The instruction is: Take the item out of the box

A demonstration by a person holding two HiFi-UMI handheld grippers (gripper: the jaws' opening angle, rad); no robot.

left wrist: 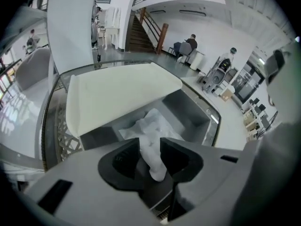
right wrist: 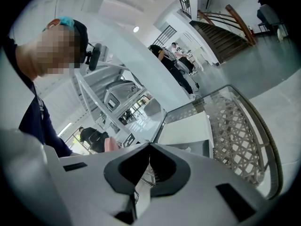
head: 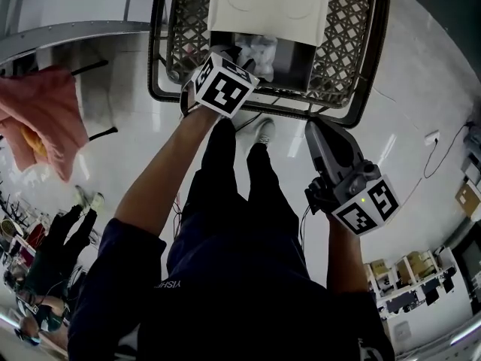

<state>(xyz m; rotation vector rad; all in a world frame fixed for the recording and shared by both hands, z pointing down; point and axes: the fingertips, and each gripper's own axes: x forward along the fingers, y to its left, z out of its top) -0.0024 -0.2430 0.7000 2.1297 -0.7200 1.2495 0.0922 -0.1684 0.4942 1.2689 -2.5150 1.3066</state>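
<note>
Above the box (left wrist: 190, 114), the left gripper (left wrist: 150, 146) straddles a white item (left wrist: 149, 124), jaws apart

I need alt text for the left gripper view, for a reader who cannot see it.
The left gripper has its open jaws either side of a crumpled white item in a grey box. The box, its cream lid raised, sits in a lattice basket.

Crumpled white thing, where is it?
In the left gripper view, the crumpled white item sits in the open grey box, beside its raised cream lid, between the left gripper's open jaws.
</note>
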